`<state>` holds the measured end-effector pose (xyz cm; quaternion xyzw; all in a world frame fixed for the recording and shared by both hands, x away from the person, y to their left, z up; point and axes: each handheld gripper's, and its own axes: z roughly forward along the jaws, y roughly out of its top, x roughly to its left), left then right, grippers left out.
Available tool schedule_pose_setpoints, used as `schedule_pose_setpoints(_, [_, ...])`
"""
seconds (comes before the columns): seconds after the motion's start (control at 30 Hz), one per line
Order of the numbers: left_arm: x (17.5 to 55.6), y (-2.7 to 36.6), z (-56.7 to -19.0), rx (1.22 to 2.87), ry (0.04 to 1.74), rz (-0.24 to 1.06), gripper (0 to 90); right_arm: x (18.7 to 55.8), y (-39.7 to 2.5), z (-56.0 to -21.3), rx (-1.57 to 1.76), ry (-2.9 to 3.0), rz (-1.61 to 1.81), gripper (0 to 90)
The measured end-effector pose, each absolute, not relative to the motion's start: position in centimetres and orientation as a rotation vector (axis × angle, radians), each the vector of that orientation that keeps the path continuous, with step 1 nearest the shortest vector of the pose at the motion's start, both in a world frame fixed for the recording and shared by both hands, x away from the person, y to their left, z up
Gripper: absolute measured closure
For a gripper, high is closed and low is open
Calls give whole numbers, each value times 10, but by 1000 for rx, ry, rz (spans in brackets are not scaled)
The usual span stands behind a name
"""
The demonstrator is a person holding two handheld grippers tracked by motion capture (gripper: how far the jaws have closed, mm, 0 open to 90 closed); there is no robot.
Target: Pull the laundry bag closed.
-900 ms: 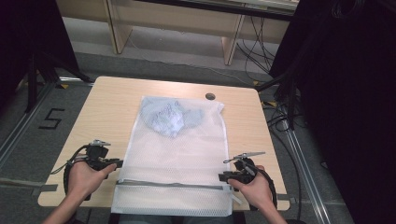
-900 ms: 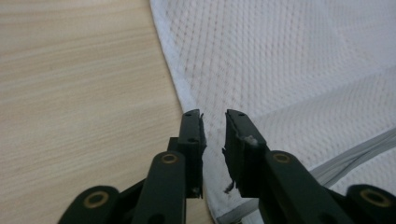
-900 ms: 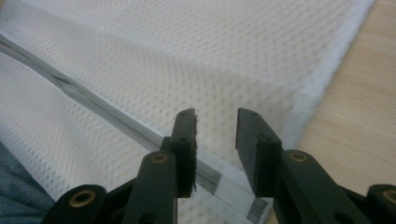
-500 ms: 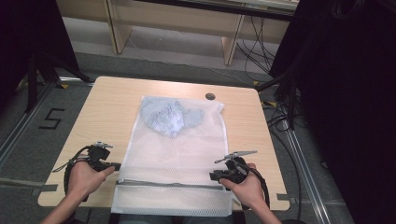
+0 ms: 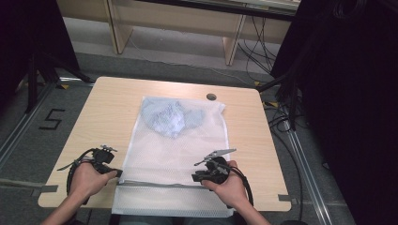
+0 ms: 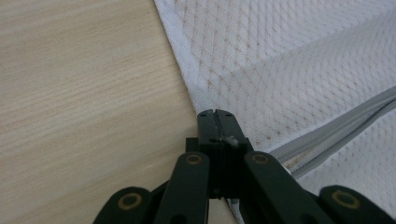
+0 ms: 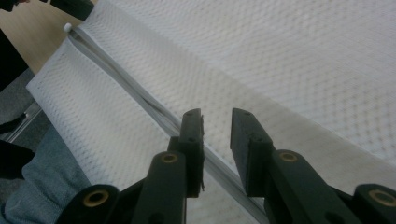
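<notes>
A white mesh bag [image 5: 180,150] lies flat on the wooden table [image 5: 108,108], with a crumpled pale blue garment [image 5: 169,117] inside at its far end. A grey zipper [image 5: 155,183] runs across the bag near the front edge. My left gripper [image 5: 118,173] is at the bag's left edge, where the zipper ends. In the left gripper view it [image 6: 217,116] is shut on the mesh bag [image 6: 299,70]. My right gripper [image 5: 196,177] hovers over the zipper [image 7: 116,70], right of the middle, and its jaws [image 7: 217,119] stand open around nothing.
A small round grommet [image 5: 211,97] sits in the tabletop beyond the bag's far right corner. The bag's near end hangs over the table's front edge above the person's grey trousers [image 7: 37,191]. Black cables [image 5: 281,117] lie on the floor to the right.
My right gripper has moved left from the bag's right edge to a spot over the zipper. The left gripper has stayed at the left edge.
</notes>
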<state>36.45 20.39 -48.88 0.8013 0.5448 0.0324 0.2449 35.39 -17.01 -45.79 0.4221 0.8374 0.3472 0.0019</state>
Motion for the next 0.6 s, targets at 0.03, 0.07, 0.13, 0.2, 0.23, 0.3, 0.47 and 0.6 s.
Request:
schedule_pose_setpoints(0.03, [365,204,-489,2193,1484,83,898,351,-166,-455,1375,2653,1063,750])
schedule_pose_setpoints(0.07, [364,204,-489,2194,1492,75,898,353,-164,-456,1326,2648,1060,748])
schedule_pose_setpoints(0.13, [363,202,-489,2168,1531,50,898,353,-156,-457,1315,2663,1078,747])
schedule_pose_setpoints(0.2, [364,203,-490,2194,1502,62,898,353,-151,-456,1312,2680,1060,744])
schedule_pose_setpoints(0.23, [364,203,-490,2194,1502,62,898,353,-151,-456,1312,2680,1060,744])
schedule_pose_setpoints(0.3, [364,202,-490,2192,1517,50,898,356,-144,-458,1281,2705,1066,740])
schedule_pose_setpoints(0.47, [363,201,-490,2169,1543,31,898,358,-130,-460,1251,2720,1081,738])
schedule_pose_setpoints(0.6, [363,202,-488,2190,1530,37,898,358,-117,-462,1234,2740,1090,736])
